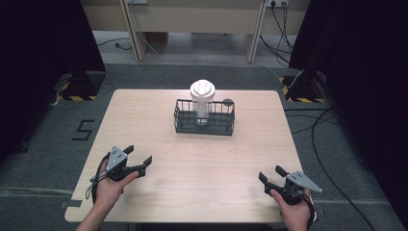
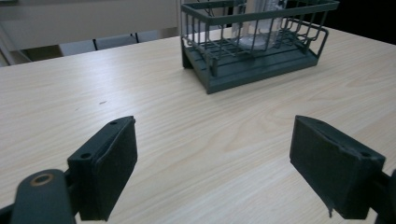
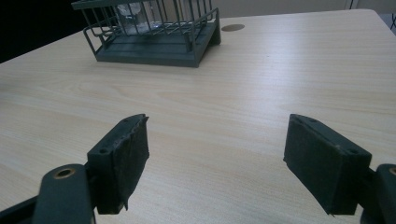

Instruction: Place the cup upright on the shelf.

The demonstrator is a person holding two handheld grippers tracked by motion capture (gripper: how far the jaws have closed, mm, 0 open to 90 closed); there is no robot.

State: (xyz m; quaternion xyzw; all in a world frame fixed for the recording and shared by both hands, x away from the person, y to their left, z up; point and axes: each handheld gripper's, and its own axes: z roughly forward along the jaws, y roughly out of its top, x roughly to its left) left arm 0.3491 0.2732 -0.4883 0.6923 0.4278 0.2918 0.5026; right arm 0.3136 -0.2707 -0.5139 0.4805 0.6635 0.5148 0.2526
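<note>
Both grippers, left (image 1: 138, 158) and right (image 1: 271, 173), jaws released near surface's near edge. I'd approach cup (image 1: 202, 100) in rack (image 1: 204, 126) squarely, clearing wires.

In our left gripper view the wire basket (image 2: 254, 44) is cut by the top edge of the frame, so we lose its upper rail at the left, and the clear cup (image 2: 261, 21) inside it shows as a blurred lower part behind the bars. Our right gripper view crops the same basket (image 3: 154, 32) at the upper left of the frame; the cup's (image 3: 133, 14) base there is too hazy to read. In the high view, the small dark round thing (image 1: 228, 102) behind the basket is too small to tell, and the bench's (image 1: 192, 192) near edge hides our forearms.
</note>
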